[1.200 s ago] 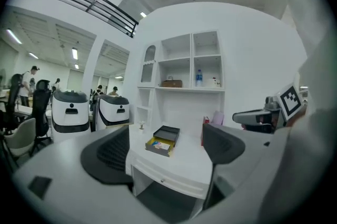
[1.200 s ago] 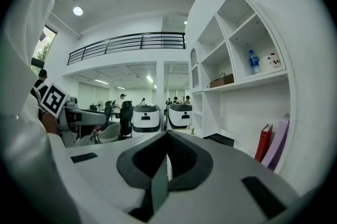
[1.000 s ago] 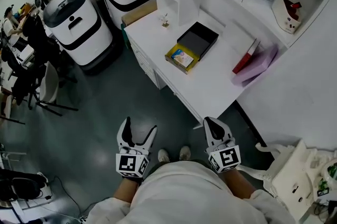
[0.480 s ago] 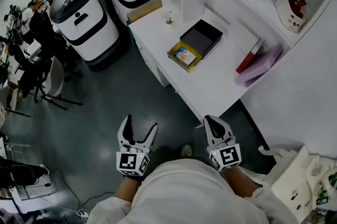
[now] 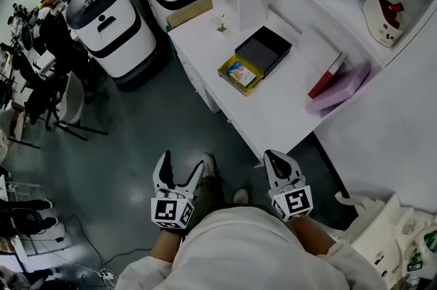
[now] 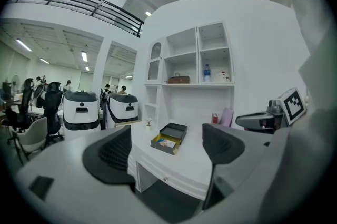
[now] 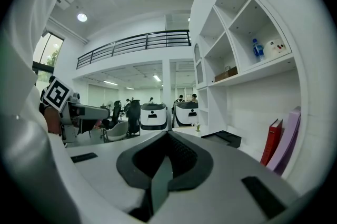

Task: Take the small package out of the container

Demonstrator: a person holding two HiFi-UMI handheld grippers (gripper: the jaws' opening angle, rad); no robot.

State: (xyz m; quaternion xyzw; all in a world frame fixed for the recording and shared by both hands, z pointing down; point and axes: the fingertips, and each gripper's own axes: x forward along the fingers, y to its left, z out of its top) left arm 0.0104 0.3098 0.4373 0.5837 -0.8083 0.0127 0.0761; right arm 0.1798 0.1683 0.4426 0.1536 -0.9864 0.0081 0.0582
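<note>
Person is standing off the white desk (image 5: 273,114), so both are hanging low: left gripper (image 5: 181,167) gaping empty, right gripper (image 5: 275,160) pinched on nothing. Small package (image 5: 241,74) is sitting in the yellow box (image 5: 224,69), well apart.

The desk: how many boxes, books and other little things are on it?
On the desk:
Boxes: 2, yellow box and black box
Books: 2, red book and purple book
Packages: 1, small package in the yellow box
Ornaments: 1, tiny ornament
Total: 6
</note>
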